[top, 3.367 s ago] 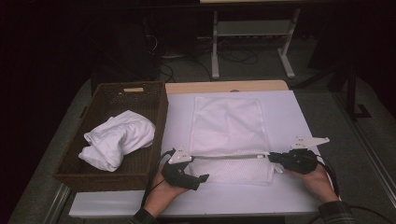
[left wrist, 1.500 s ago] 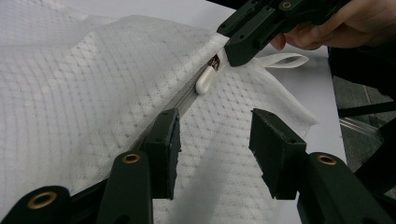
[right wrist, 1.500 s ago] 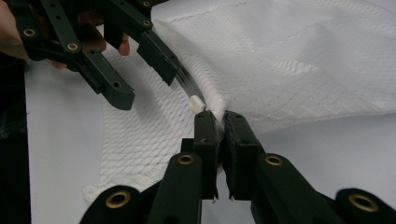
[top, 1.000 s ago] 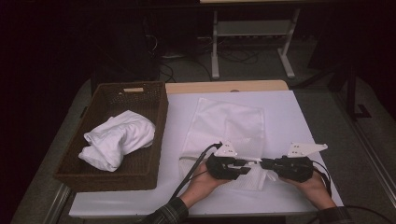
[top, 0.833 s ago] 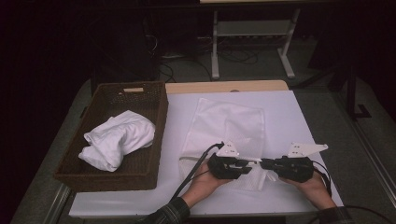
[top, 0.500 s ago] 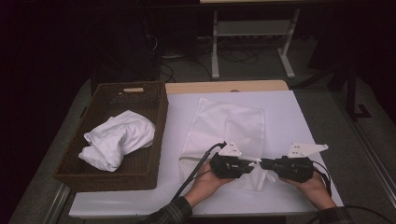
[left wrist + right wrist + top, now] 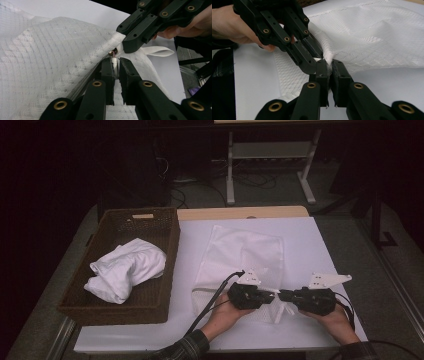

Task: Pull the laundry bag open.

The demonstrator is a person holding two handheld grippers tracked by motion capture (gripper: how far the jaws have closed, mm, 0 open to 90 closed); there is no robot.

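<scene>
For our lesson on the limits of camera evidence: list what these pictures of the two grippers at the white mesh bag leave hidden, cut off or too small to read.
- Zipper pull, left gripper view: mostly hidden between the left gripper pads.
- Fabric pinched by the right gripper, right gripper view: its jaws cover the spot.
- Mesh bag contents, high view: too faint to tell.
- Basket floor, high view: covered by the white cloth.

A mesh bag (image 7: 245, 257) lies on the middle of the tabletop (image 7: 330, 245); left of it sits a basket (image 7: 165, 270) with a cloth (image 7: 125, 267) in it, and both tools meet at the bag's near edge
</scene>
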